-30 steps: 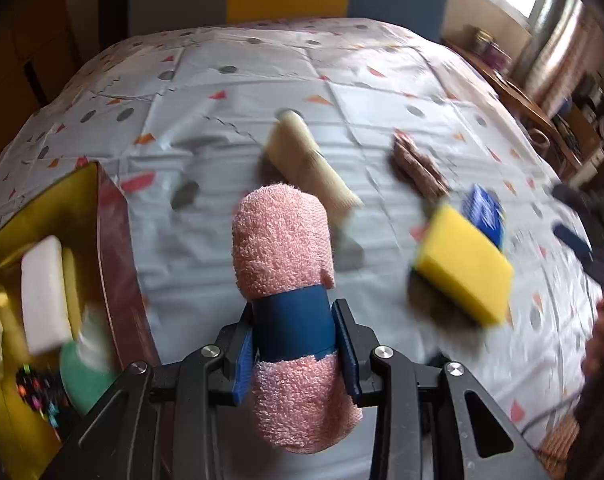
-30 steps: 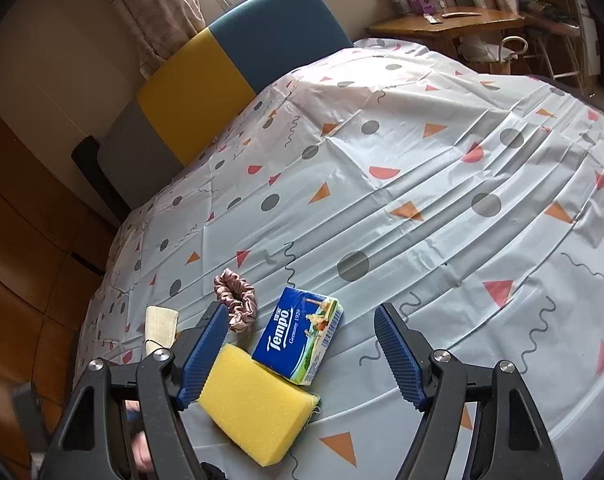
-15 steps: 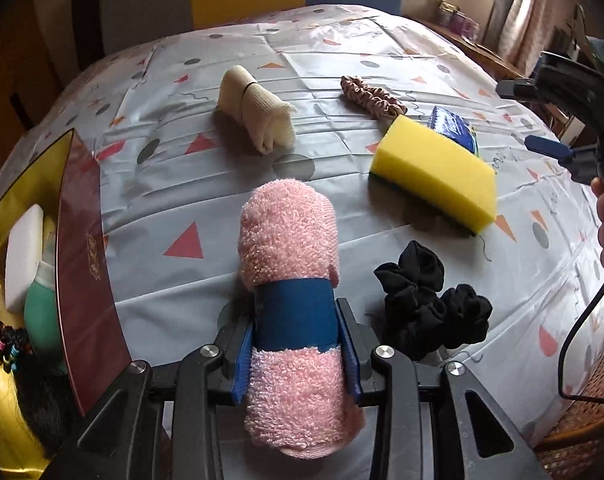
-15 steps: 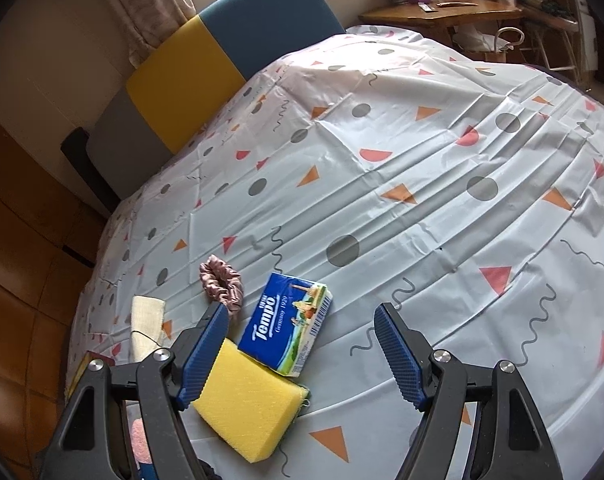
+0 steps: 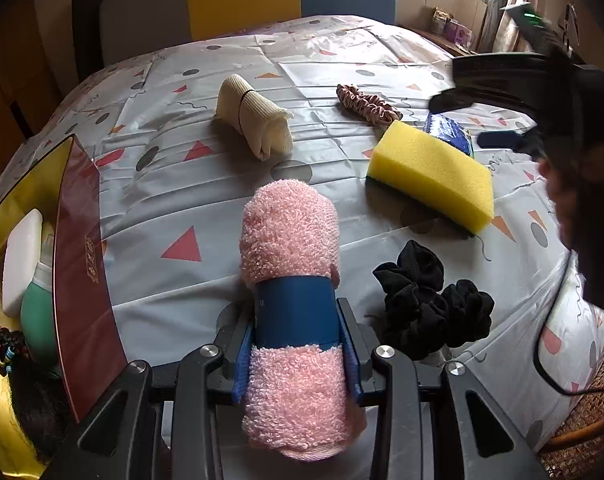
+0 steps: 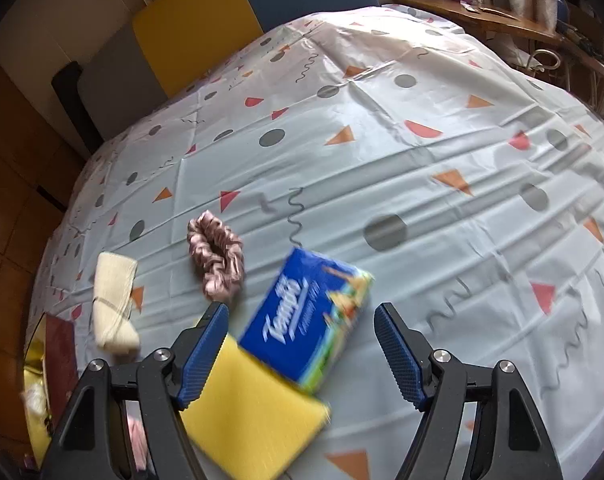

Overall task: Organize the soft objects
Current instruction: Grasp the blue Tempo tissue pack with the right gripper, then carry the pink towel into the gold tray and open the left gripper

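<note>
My left gripper (image 5: 296,344) is shut on a rolled pink towel (image 5: 288,232) with a blue band, held just over the tablecloth. On the cloth lie a cream rolled cloth (image 5: 254,120) (image 6: 114,300), a pink-brown scrunchie (image 5: 365,102) (image 6: 216,256), a yellow sponge (image 5: 429,168) (image 6: 250,412), a blue tissue pack (image 6: 309,320) and black scrunchies (image 5: 429,300). My right gripper (image 6: 300,308) stands open above the tissue pack and the sponge's edge, touching neither. It also shows at the right of the left wrist view.
An open box (image 5: 78,240) with a gold inside stands at the left edge and holds a white bar, a green bottle and hair ties. A yellow, blue and grey chair back (image 6: 206,20) is behind the table. A black cable (image 5: 549,344) hangs at the right.
The left gripper carried the towel lower and away from the box, then held still. The right gripper came down toward the tissue pack, which now lies between its open fingers in a blurred view.
</note>
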Motion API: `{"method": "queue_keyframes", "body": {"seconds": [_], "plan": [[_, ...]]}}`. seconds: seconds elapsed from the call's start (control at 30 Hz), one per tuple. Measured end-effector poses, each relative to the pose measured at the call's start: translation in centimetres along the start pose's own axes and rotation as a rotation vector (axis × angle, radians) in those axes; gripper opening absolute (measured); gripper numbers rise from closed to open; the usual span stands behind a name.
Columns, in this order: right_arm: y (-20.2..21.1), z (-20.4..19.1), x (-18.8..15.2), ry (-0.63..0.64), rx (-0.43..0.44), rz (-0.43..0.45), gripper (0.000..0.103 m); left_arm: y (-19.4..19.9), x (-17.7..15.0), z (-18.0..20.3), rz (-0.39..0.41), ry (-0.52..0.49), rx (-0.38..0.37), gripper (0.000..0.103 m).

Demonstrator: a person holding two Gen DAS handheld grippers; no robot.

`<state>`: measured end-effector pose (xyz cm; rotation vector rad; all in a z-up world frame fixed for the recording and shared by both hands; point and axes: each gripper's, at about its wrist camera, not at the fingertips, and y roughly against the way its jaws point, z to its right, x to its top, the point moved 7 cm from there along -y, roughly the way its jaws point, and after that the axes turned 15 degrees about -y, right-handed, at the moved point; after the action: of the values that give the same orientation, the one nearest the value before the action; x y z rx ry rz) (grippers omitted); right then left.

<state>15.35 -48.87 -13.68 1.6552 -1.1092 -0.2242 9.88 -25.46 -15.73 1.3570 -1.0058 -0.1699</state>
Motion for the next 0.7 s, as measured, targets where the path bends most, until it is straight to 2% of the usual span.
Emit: {"method": "queue_keyframes", "body": {"seconds": [0.1,0.17,0.23,0.43,0.7], "plan": [[-2.4,-0.2,0.1,0.016,-0.056,-0.059,0.073,0.1,0.0,-0.1,0.003,0.003,-0.004,0.036],[-3.2,0.1,0.2,0.047,-0.115,-0.057,0.059,0.1,0.0,-0.1,0.008,0.005,-0.006,0.036],[-3.2,-0.2,0.2,0.113,-0.137,-0.055,0.058,0.1,-0.1,-0.1,0.016,0.003,-0.005,0.036],[-2.8,0.6,-1.1,0.268,-0.103,-0.018,0.055,0.3,-0.1,0.1,0.022,-0.005,0.002,0.036],[-2.5,0.6,-1.5,0.291,-0.083,0.025,0.055,1.8,0.2,0.1,0.032,0.012,-0.008,0.034]]}}
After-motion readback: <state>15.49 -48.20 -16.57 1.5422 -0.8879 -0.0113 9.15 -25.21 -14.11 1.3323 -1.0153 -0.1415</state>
